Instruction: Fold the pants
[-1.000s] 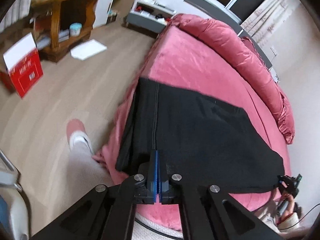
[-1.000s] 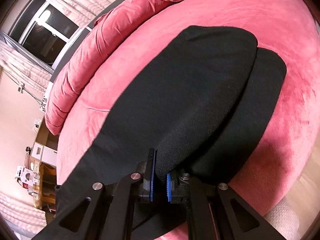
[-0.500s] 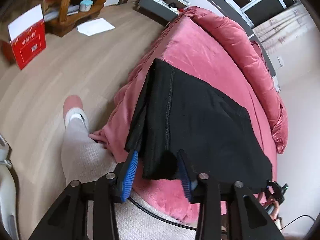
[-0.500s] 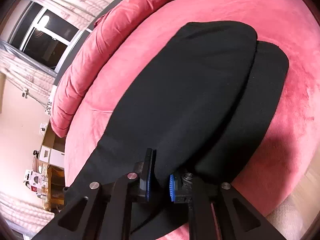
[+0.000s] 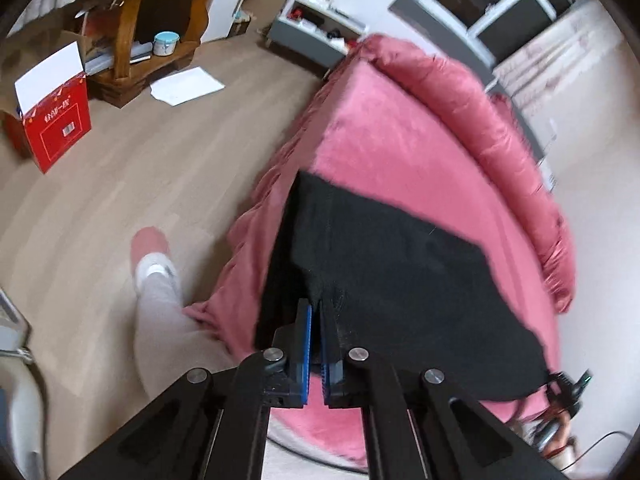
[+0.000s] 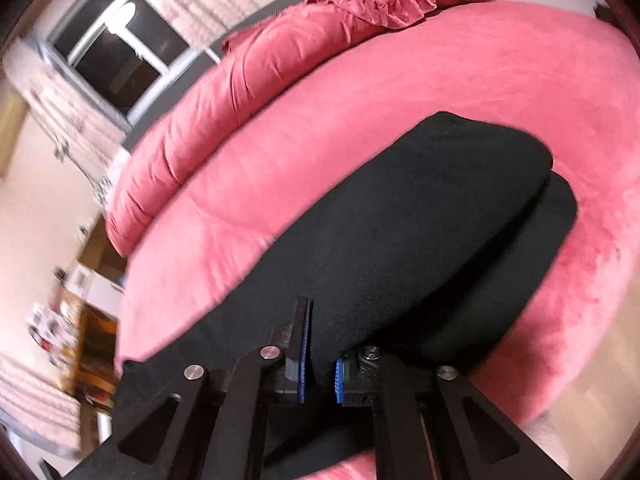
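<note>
Black pants lie spread across a pink velvet bed, one end draping over the bed's near edge toward the wooden floor. Half a second ago the left tongs stood wide open around the near hem; now their blue pads have just been closing and sit nearly together, pinching a small peak of the black cloth between them, so the hem is regripped. The right tongs grip the other near edge of the pants, with dark fabric bunched between their pads as it was a moment ago, and the cloth there looks pulled up slightly higher off the bed. With both ends held, the pants seem ready to be lifted and carried over for a fold; no fold of this step is made yet, though one leg already appears to lie on top of the other at the far end. Both views are smeared by motion, so seams and edges are soft. How much cloth each pair of pads actually holds is hidden by the fingers themselves. Whether the near end is the waistband or the cuffs is hard to tell. A person's leg in pale trousers stands by the bed, cut off by the frame.
</note>
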Motion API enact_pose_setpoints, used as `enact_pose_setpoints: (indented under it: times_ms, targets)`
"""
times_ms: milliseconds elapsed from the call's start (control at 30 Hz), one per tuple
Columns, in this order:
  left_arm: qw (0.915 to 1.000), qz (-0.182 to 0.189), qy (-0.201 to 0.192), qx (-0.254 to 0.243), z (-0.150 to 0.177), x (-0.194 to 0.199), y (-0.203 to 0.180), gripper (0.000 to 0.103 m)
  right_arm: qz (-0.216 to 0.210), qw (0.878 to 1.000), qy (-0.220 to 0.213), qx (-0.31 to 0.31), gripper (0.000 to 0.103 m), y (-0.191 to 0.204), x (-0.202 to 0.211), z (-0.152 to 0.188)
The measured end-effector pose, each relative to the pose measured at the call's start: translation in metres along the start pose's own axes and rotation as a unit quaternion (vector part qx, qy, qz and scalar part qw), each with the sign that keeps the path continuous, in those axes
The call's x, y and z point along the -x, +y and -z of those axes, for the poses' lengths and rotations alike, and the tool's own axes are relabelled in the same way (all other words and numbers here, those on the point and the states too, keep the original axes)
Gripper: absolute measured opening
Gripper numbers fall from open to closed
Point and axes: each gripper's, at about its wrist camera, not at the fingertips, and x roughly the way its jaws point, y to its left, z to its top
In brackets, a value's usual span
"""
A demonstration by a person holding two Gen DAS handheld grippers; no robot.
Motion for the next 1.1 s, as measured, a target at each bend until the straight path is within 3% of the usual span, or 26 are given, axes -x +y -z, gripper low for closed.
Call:
enact_pose_setpoints:
  times_ms: [67,133,267,400,500,633,867,900,933,1100]
  targets:
    - [0.9993,-0.032,0.015,-0.010,0.008,-0.012,0.004,0.003,0.022,1.000,0.018,-0.007,0.010,-0.013,-0.010,0.011]
    - [0.9981,-0.050,0.025,-0.026,0.019,-0.021,0.006,0.007,0.014,0.998,0.033,-0.042,0.010,-0.028,-0.021,0.019]
    - [0.9971,-0.072,-0.010,-0.024,0.022,-0.013,0.001,0.019,-0.006,0.997,0.035,-0.064,0.012,-0.035,-0.027,0.023]
    - [0.9956,-0.029,-0.085,0.025,0.011,0.014,0.000,0.025,-0.025,0.997,0.032,-0.064,0.025,-0.033,-0.025,0.017]
    - [0.9935,0.012,-0.113,0.011,0.004,0.018,-0.021,0.027,-0.033,0.997,0.009,-0.071,0.029,-0.036,-0.017,0.011]
    - [0.9944,0.018,-0.082,-0.064,0.002,-0.010,-0.066,0.029,-0.030,0.995,-0.018,-0.095,0.029,-0.051,-0.016,-0.007]
    - [0.9854,0.007,-0.009,-0.170,0.029,-0.086,-0.141,0.029,-0.021,0.984,-0.049,-0.172,0.027,-0.092,-0.024,-0.042]
    - [0.9838,0.000,0.000,-0.179,0.033,-0.094,-0.147,0.029,-0.015,0.984,-0.047,-0.173,0.011,-0.096,-0.022,-0.044]
    - [0.9823,-0.002,0.011,-0.187,0.037,-0.103,-0.153,0.029,-0.009,0.984,-0.043,-0.170,0.008,-0.097,-0.020,-0.047]
    - [0.9764,-0.023,0.043,-0.210,0.054,-0.125,-0.167,0.029,0.005,0.993,-0.067,-0.098,0.008,-0.081,0.013,-0.045]
